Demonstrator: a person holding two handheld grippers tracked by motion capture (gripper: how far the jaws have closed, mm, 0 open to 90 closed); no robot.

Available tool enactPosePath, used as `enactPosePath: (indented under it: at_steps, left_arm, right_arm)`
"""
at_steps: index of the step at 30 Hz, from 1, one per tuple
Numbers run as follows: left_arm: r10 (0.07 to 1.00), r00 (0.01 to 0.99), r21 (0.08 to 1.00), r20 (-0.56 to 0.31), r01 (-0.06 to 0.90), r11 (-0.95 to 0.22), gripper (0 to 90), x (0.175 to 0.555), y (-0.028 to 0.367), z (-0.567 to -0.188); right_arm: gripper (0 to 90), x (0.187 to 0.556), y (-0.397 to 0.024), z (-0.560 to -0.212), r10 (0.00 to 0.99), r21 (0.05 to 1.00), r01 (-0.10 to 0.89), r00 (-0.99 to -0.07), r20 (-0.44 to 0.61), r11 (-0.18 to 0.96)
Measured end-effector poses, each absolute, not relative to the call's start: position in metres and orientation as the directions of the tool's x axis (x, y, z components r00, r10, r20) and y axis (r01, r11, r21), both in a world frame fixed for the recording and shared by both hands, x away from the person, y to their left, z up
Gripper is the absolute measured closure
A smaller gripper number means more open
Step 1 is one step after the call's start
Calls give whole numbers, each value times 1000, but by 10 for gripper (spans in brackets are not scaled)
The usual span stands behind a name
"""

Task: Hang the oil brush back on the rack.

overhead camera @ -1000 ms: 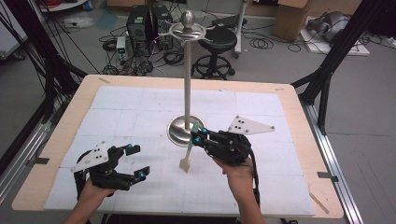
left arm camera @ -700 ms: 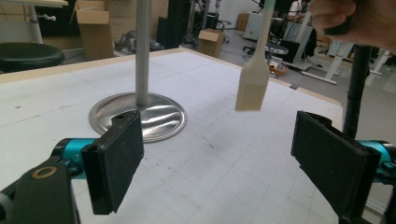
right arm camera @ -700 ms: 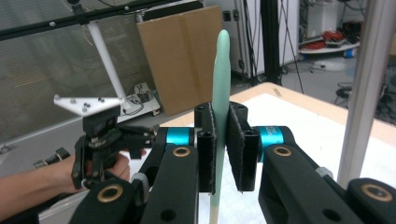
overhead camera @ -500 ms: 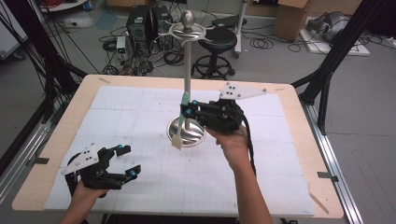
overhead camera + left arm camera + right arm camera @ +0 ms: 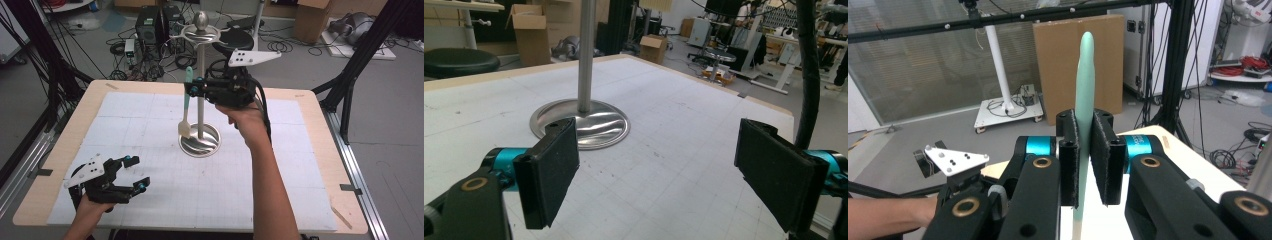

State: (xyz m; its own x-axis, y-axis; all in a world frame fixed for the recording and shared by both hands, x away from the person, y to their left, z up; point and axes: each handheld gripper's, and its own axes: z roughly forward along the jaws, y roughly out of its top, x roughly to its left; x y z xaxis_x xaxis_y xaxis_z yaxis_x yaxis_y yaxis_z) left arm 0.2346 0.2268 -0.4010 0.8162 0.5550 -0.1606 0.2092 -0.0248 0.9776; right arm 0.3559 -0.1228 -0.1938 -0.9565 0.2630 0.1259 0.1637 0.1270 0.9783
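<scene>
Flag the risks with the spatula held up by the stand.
1. The right gripper pinches the spatula on its slim green handle only; it could pivot or slip.
2. The dangling blade hangs beside the stand pole and could knock it.
3. The left gripper sits open, steadying nothing if the stand tips.

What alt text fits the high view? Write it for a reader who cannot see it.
The right gripper holds a green-handled spatula upright beside the pole of a metal stand on a white-topped table. The left gripper rests with open jaws near the table's front left corner.
</scene>
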Motion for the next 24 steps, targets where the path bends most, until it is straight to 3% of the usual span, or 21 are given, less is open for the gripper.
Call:
enactPosePath:
  at_steps: [24]
  left_arm:
    - [550, 819, 979, -164, 204, -13, 193, 235, 228, -399]
  right_arm:
    - [827, 384, -130, -174, 270, 978, 194, -948, 167, 76]
